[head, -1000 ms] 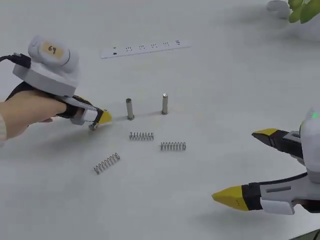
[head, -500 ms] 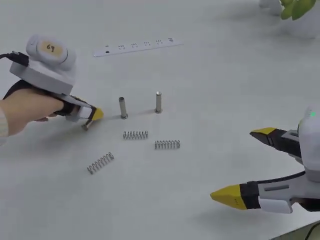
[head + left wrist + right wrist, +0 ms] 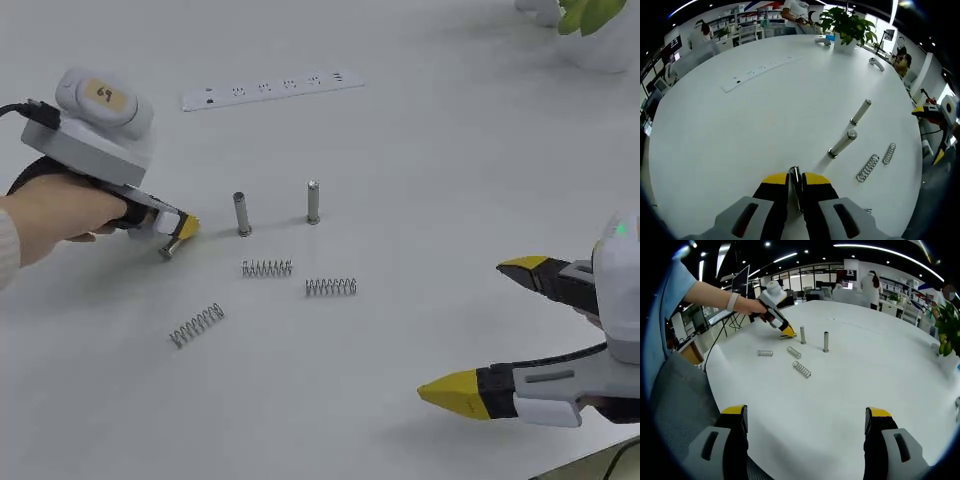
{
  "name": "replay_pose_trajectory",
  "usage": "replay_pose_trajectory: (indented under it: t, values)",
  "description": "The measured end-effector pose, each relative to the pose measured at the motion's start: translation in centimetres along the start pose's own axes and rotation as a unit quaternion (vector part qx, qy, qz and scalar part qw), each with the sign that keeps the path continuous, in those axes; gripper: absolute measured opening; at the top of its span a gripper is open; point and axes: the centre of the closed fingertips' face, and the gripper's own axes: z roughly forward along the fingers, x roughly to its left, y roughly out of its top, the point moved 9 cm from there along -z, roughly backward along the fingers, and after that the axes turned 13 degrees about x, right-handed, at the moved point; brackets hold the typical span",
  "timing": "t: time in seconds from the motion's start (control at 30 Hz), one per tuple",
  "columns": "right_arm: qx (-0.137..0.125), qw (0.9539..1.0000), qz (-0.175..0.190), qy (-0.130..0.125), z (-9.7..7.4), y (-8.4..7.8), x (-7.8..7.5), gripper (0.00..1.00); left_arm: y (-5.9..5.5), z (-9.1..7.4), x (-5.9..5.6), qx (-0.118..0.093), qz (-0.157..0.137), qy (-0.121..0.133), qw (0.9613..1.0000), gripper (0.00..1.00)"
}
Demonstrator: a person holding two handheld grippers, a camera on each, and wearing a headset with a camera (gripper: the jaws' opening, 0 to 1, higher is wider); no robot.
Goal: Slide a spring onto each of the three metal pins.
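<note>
Two metal pins stand upright on the white table, one (image 3: 241,214) left of the other (image 3: 313,202); the left gripper view shows them as well (image 3: 842,144) (image 3: 860,111). My left gripper (image 3: 180,232) (image 3: 796,176) is shut on a third pin (image 3: 170,247) (image 3: 796,187), low over the table just left of the standing pins. Three springs lie flat in front of the pins (image 3: 267,268) (image 3: 331,287) (image 3: 197,325). My right gripper (image 3: 470,330) (image 3: 806,414) hangs open near the table's front right, with nothing between its jaws.
A white power strip (image 3: 272,90) lies at the back of the table. A potted plant (image 3: 590,20) stands at the far right corner. In the right gripper view a person's arm (image 3: 715,295) reaches in with the left gripper (image 3: 785,331).
The whole head view has drifted, so the camera moved. The left gripper still holds its pin beside the standing pins, and the right gripper stays open.
</note>
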Motion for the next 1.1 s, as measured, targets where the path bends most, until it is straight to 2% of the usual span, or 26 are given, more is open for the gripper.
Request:
replay_pose_trajectory:
  t: [0.27,0.47,0.57,0.6,0.67,0.8,1.1]
  values:
    - [0.002,1.0000,-0.005,0.000,0.10,0.06,0.05,0.96,0.04,0.20,-0.05,0.005,-0.003,0.003,1.0000,0.01]
    - [0.003,1.0000,-0.008,0.005,0.38,0.29,0.29,0.96,0.20,0.26,-0.23,0.013,0.011,0.018,0.9997,0.01]
    - [0.004,0.9999,-0.012,0.007,0.49,0.36,0.41,0.96,0.34,0.30,-0.32,0.017,0.007,0.025,0.9995,0.00]
    - [0.005,0.9999,-0.013,0.008,0.51,0.39,0.44,0.96,0.38,0.33,-0.42,0.019,0.017,0.031,0.9992,0.00]
    - [0.004,0.9999,-0.013,0.009,0.52,0.43,0.43,0.96,0.40,0.32,-0.55,0.021,0.019,0.035,0.9990,0.00]
    - [0.003,0.9999,-0.013,0.008,0.49,0.41,0.38,0.96,0.27,0.26,-0.53,0.017,0.010,0.035,0.9992,0.00]
    - [0.003,0.9999,-0.012,0.007,0.36,0.25,0.39,0.96,0.05,0.03,-0.63,0.005,0.015,0.040,0.9991,0.00]
